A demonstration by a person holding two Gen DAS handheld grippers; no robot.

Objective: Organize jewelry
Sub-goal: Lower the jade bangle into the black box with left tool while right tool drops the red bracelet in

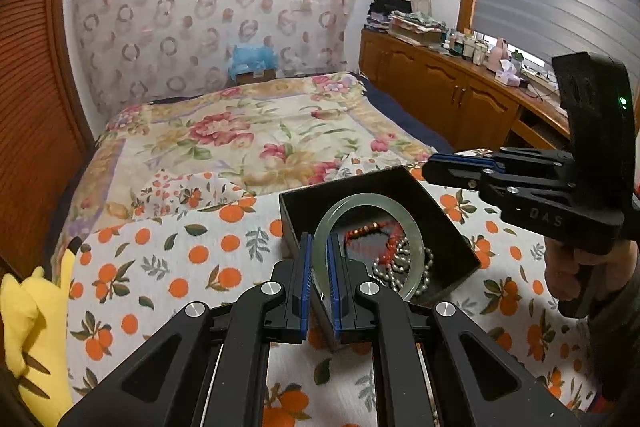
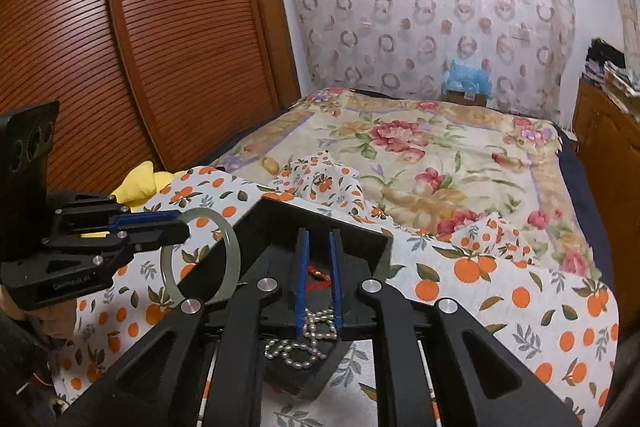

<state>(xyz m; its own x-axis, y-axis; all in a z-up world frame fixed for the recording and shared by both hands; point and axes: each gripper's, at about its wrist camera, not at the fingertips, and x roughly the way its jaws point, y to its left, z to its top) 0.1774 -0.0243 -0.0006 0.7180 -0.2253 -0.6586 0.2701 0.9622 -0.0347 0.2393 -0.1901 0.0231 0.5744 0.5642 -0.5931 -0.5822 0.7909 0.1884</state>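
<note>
A pale green jade bangle (image 1: 368, 200) stands upright between the blue pads of my left gripper (image 1: 318, 243), which is shut on it, just above the near wall of an open black box (image 1: 440, 211). Inside the box lie a pearl necklace (image 1: 404, 263) and a red bead strand (image 1: 372, 233). In the right wrist view my right gripper (image 2: 318, 239) hovers over the black box (image 2: 360, 239). Its pads stand slightly apart and press on nothing. The pearl necklace (image 2: 304, 343) and red bead strand (image 2: 318, 273) lie below them. The left gripper (image 2: 180, 223) holds the bangle (image 2: 236, 255) at the left.
The box sits on a white cloth with orange fruit print (image 1: 200, 255), spread over a floral blanket (image 1: 260, 123) on a bed. A yellow plush (image 1: 32, 307) lies at the left. A wooden cabinet (image 1: 440, 83) runs along the right. A louvred wardrobe door (image 2: 120, 47) stands left.
</note>
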